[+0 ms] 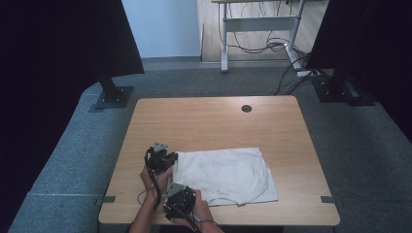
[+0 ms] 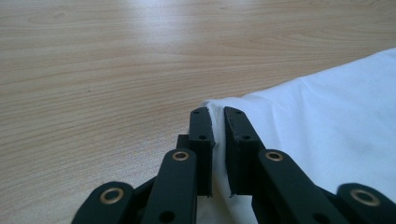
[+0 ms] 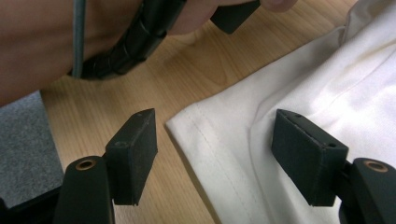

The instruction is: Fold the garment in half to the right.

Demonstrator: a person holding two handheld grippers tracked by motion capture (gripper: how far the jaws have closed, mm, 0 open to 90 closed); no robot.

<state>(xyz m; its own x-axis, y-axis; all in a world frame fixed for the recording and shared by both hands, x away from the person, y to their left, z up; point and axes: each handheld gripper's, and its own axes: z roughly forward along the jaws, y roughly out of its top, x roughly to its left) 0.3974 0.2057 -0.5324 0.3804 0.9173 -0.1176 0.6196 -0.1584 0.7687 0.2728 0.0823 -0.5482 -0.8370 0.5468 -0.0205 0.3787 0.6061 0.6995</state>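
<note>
- Far half of the counter (image 1: 214,119) is bare wood from the left edge to the right edge; my hands could pass there unhindered.
- One round cable hole (image 1: 247,108) sits near the far edge, flush with the surface, no obstruction.
- White cloth (image 1: 223,174) lies flat over the near middle; low profile, passable above.
- Bare strip of wood runs right of the cloth to the counter's right edge.
- Near left corner is crowded: my left gripper (image 1: 167,158) and right gripper (image 1: 187,198) sit close together at the cloth's left edge, my left forearm and cable lying between them.
- Dark stand bases (image 1: 114,97) rest on the floor beyond the counter, well apart from it.
</note>
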